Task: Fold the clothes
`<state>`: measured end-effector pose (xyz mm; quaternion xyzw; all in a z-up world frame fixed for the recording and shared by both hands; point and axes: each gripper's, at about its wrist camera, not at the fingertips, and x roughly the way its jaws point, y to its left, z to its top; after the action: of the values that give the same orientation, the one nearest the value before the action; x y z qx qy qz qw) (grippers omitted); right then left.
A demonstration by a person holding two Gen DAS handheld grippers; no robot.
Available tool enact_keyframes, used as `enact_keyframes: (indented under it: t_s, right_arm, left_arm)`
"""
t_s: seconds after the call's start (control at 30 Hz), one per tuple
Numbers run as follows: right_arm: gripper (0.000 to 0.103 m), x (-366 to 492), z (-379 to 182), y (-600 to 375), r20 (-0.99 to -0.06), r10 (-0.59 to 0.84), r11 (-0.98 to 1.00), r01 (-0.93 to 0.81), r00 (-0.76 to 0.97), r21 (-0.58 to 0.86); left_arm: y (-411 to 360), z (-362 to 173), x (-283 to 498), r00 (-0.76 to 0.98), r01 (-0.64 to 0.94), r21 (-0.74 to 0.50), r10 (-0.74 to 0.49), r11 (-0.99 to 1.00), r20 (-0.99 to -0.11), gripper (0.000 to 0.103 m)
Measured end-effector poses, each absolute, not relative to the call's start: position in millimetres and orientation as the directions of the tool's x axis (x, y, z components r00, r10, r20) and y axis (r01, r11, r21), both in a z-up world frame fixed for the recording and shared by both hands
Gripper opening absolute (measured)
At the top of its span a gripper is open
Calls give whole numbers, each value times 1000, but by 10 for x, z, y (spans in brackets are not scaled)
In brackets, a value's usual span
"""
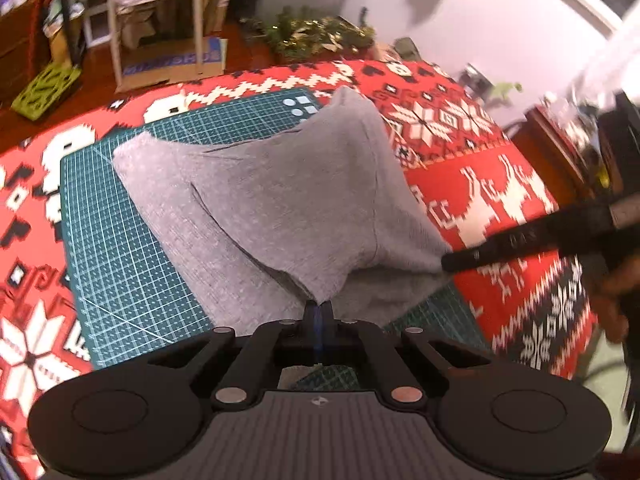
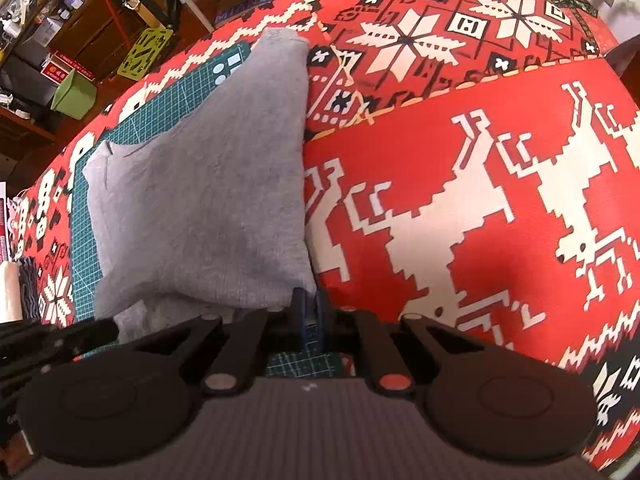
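A grey knit garment (image 1: pixel 280 200) lies on a green cutting mat (image 1: pixel 120 248), its near edge lifted off the mat. My left gripper (image 1: pixel 319 307) is shut on a near corner of that raised edge. The right gripper (image 1: pixel 450 261) comes in from the right side of the left wrist view and is pinched on the other near corner. In the right wrist view, my right gripper (image 2: pixel 309 300) is shut on the grey garment (image 2: pixel 208 200), which slopes up from the mat (image 2: pixel 80 220) toward the fingers. The left gripper's black body (image 2: pixel 52 340) shows at the lower left.
A red, white and black patterned cloth (image 2: pixel 460 200) covers the table around the mat. Beyond the far table edge are a cardboard box (image 1: pixel 172 64), a white rack, green plastic crates (image 2: pixel 146 52) and shelves. A green garland (image 1: pixel 316 36) lies by the wall.
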<state>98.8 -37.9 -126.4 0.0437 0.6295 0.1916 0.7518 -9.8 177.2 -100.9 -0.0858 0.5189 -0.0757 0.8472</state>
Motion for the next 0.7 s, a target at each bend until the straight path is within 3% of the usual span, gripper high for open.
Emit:
enact_keyframes:
  t_s: [0.13,0.33,0.5,0.67,0.7]
  right_arm:
    - [5,1004,-1299,-379,-933,336,925,-232,130,301]
    - [7,997,-1300,-345,-935,332,921,-256,122,293]
    - [11,1012,-1142,-419,-930,343,915,-272,134,298]
    - [11,1174,-957,-432,-920,340,913,-303,197,272]
    - [11,1231,-935,-418,-916,341,913,-306,211,270]
  left_arm:
    - [1777,-1082,-92,402,52,-255,-254,965,-880,0]
    - [1842,-1295,-22,346,-33,-239,-214,970,-914,1]
    - [2005,-1195,-100,367,-107,-339,-280,935,-887,11]
    - [2178,-975,-20,449,-154,-326,-228,933,-864,17]
    - [2230,-947,53,476,-168,-317,-204,933,-855,22]
